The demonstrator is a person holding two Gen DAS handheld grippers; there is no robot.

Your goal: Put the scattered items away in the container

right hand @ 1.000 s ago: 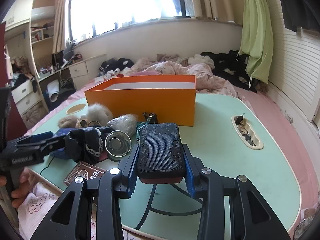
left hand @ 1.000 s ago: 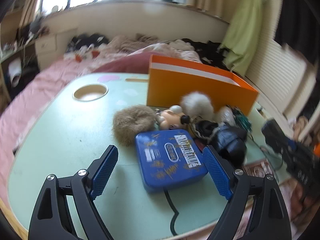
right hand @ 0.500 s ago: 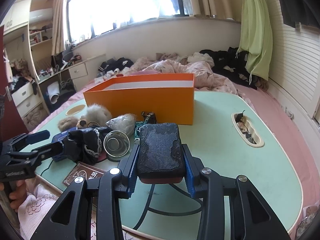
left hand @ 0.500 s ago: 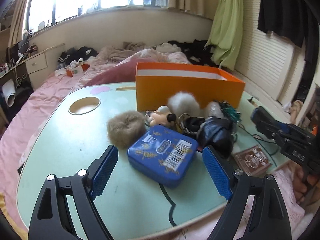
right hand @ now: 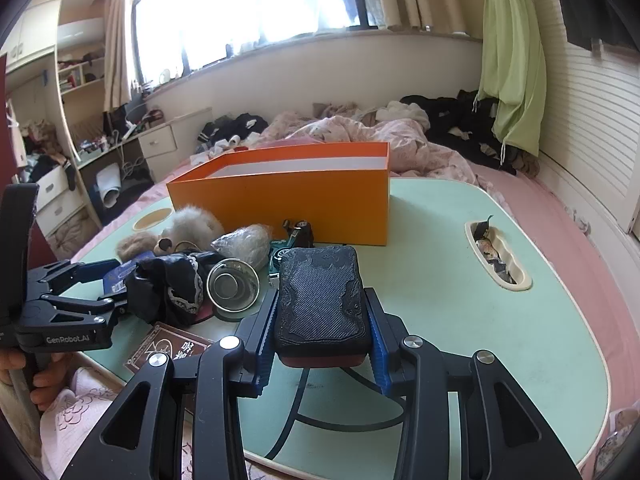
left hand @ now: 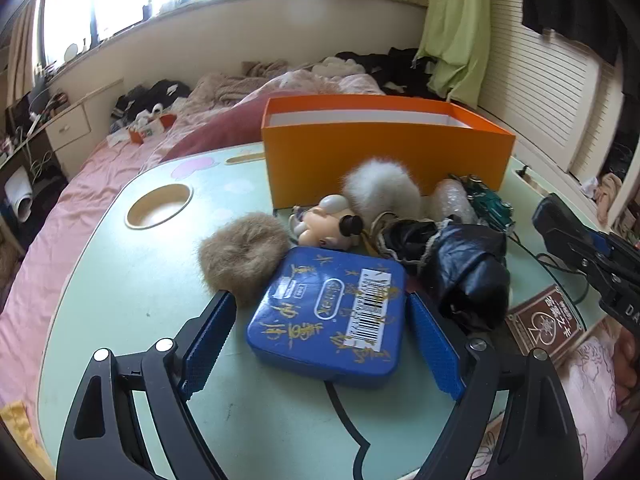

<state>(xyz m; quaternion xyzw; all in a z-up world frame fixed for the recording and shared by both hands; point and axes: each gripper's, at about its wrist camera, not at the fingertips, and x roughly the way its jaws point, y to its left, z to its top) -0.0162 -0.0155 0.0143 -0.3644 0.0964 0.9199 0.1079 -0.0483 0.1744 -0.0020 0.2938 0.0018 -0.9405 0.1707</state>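
Left gripper [left hand: 320, 338]: fingers stood wide apart, one on each side of the blue tin, with a gap visible on both sides; nothing was held.
Blue tin [left hand: 334, 310]: lay flat on the green table [left hand: 120, 280], gold writing and a barcode label facing up, its near edge between the blue pads [left hand: 208, 340].
Right gripper [right hand: 322, 344]: fingers were clamped on a dark textured case [right hand: 322, 296], pressing both long sides; the case was level, pointing toward the box.
Orange box [left hand: 384, 148]: stood open on the far part of the table, white inner wall showing, with no contents visible from either view.
Brown puff [left hand: 242, 258]: rested just left of the tin's far corner, touching or nearly so.
White puff [left hand: 380, 192]: sat against the box's front wall.
Doll head [left hand: 328, 226]: lay between the two puffs, just beyond the tin.
Black cloth [left hand: 464, 276]: bunched to the right of the tin, lace trim showing.
Metal cup [right hand: 234, 286]: lay on its side beside the cloth, mouth toward the right camera.
Card pack [left hand: 544, 320]: brown, at the table's near right edge.
Black cord [left hand: 344, 416]: ran from under the tin toward the near edge.
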